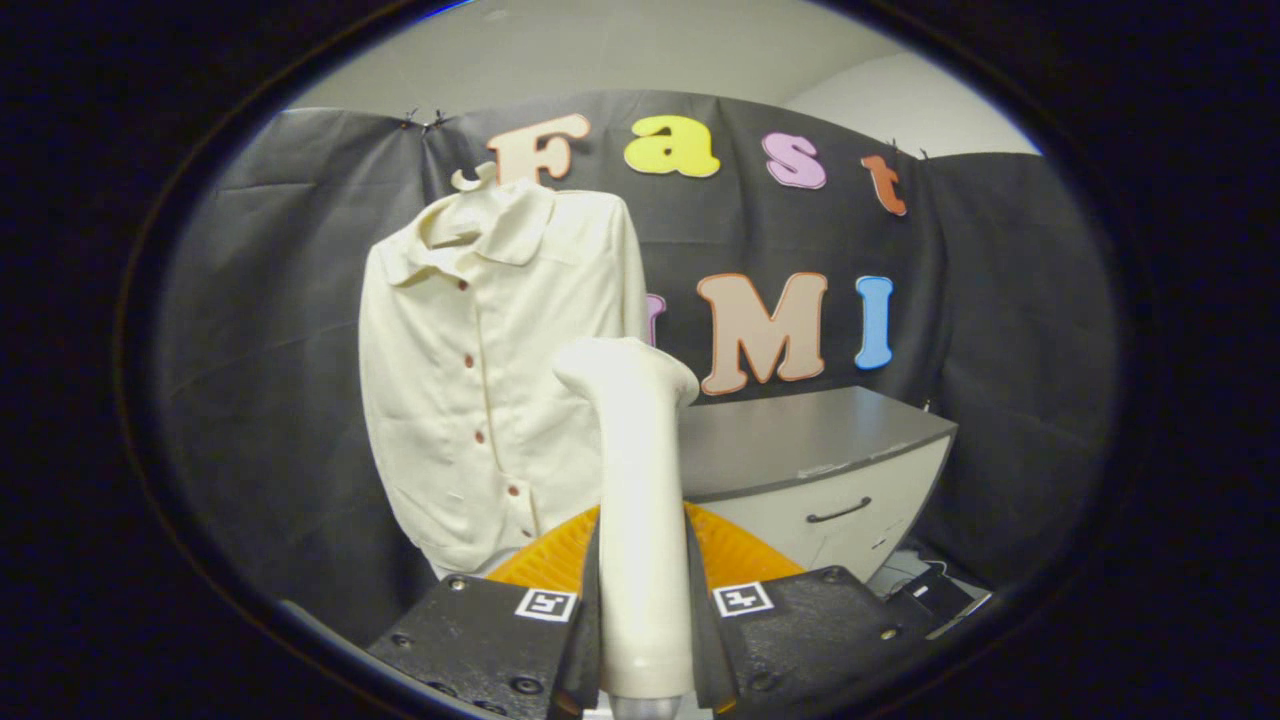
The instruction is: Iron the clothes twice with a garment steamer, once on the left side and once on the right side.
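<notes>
- gripper (643,640) clenched on the garment steamer (640,500); both fingers press the cream handle from either side, steamer standing upright betw them
- steamer head (625,368) at top of handle, bent over toward the shirt side; the steam face itself not visible from here
- orange part (735,555) shows low behind the handle, either side of it, just above the finger blocks; prob part of the gripper, can't tell for sure
- shirt (500,390), cream, button-front w/ dark red buttons, hangs on a hanger (470,180) against the black cloth wall; beyond the fingers, off to the steamer's left
- steamer head overlaps the shirt's right edge in view, but looks nearer to the camera than the fabric; judged apart, not touching, depth hard to read through fisheye
- grey cabinet (820,440) w/ drawer handle, right of the shirt, behind the steamer; cables on floor by its base
- progress (judgement): pick-up done, tool firmly in hand. No pass evidently under way; head not on the cloth. Whether either side has already been done, pics can't say; fabric shows no clear before/after diff
- left to do, as far as shown: bring head to the shirt's left panel, one stroke, then same on right panel
- watch: collar and hanger hook up top, shirt may swing if pushed
</notes>
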`<act>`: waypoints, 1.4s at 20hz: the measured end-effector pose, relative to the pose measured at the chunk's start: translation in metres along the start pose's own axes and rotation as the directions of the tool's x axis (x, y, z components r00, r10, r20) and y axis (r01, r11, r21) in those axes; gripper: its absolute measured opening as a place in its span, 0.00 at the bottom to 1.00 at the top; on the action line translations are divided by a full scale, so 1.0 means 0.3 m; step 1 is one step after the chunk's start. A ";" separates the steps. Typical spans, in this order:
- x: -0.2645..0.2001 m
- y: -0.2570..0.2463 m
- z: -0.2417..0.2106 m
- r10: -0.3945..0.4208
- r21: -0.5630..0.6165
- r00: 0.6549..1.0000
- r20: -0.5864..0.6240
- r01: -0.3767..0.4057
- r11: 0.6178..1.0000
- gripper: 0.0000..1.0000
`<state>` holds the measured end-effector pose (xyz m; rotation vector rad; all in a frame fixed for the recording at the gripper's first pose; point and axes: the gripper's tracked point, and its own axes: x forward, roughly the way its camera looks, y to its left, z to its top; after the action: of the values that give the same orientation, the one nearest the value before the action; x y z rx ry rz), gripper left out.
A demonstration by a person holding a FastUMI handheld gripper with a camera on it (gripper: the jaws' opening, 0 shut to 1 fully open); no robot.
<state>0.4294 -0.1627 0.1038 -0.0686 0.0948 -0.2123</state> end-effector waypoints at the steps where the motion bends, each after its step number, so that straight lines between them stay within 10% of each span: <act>1: -0.012 0.045 0.021 0.015 -0.015 1.000 0.012 -0.015 1.000 0.36; 19: 0.327 0.750 0.041 0.228 -0.050 0.960 0.164 -0.223 0.974 0.35; 28: 0.555 0.833 -0.251 0.240 -0.027 0.970 -0.036 -0.241 0.970 0.35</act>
<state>0.6357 0.0412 -0.0048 -0.0843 0.1378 0.0305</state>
